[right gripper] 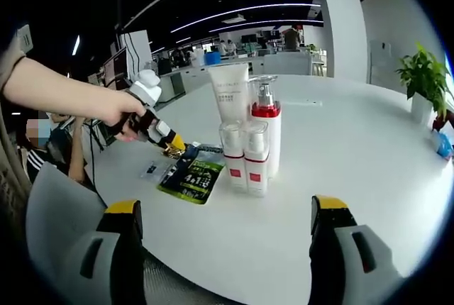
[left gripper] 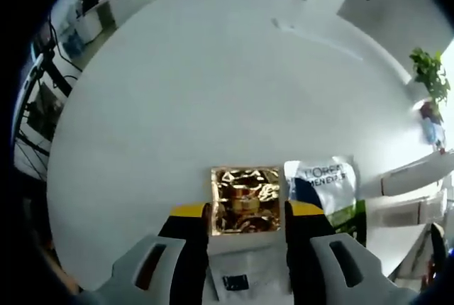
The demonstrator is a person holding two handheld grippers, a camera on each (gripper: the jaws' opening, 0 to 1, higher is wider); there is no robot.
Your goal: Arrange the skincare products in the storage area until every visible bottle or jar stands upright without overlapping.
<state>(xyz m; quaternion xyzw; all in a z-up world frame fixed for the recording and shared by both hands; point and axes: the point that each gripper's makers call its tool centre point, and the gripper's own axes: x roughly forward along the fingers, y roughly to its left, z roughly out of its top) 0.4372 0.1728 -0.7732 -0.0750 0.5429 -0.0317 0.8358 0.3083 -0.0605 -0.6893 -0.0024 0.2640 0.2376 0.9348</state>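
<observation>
Gold foil sachet (left gripper: 245, 199) flat on white table (left gripper: 213, 92), between left gripper (left gripper: 247, 228) jaws, which look closed on its edges. Thin, limp, slippery; pinch by edge. Right gripper (right gripper: 225, 228) wide apart, empty. Bottles (right gripper: 245, 154) upright, clustered, light, tippy; grasp low.

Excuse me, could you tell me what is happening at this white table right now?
A person is tidying skincare items on the round white table with two handheld tools. The left tool is closed on a shiny gold foil sachet, beside a white L'Oreal sachet. The right tool hangs open in front of the upright group: a white tube, a red-collared pump bottle and two small clear bottles.
</observation>
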